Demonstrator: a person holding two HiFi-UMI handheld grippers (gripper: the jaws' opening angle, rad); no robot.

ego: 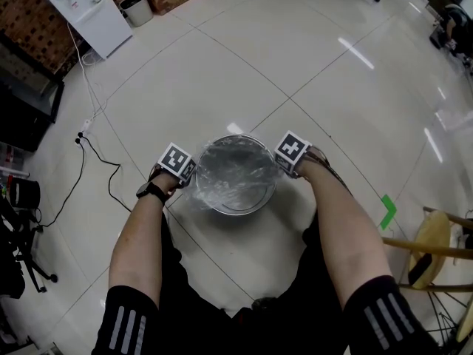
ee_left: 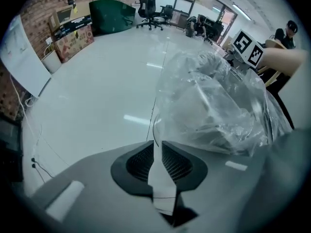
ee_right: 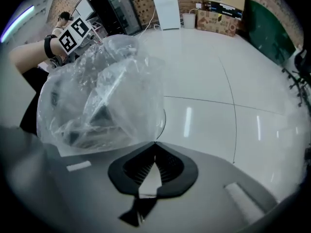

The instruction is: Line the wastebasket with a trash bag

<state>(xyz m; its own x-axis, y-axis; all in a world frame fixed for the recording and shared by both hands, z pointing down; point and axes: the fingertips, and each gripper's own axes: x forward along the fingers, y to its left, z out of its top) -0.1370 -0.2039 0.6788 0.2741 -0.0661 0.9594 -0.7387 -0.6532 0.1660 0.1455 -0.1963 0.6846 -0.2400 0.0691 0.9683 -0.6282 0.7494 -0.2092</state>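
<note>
The wastebasket (ego: 235, 210) stands on the pale tiled floor (ego: 310, 72) right in front of me, between my two forearms. The clear trash bag (ego: 233, 172) is spread over its mouth, and the crumpled film lies across the opening and spills over the rim on my left side.

My left claw (ee_left: 156, 144) points steeply down at the left edge of the rim. Its jaws stand a thin slit apart, with floor showing through the gap from base to tip. The bag's edge comes right up to the tips, but the pads are not pressing on it, so this claw is released.

My right claw (ee_right: 155, 144) points steeply down at the opposite side of the rim. Its tips are clenched together, and the bag's film runs straight into the pinch, so it is grasping the trash bag.

A black cable (ego: 96, 161) trails across the floor to my left, well apart from the basket. A green arrow mark (ego: 387, 211) and a wooden stool (ego: 436, 239) sit to my right.
</note>
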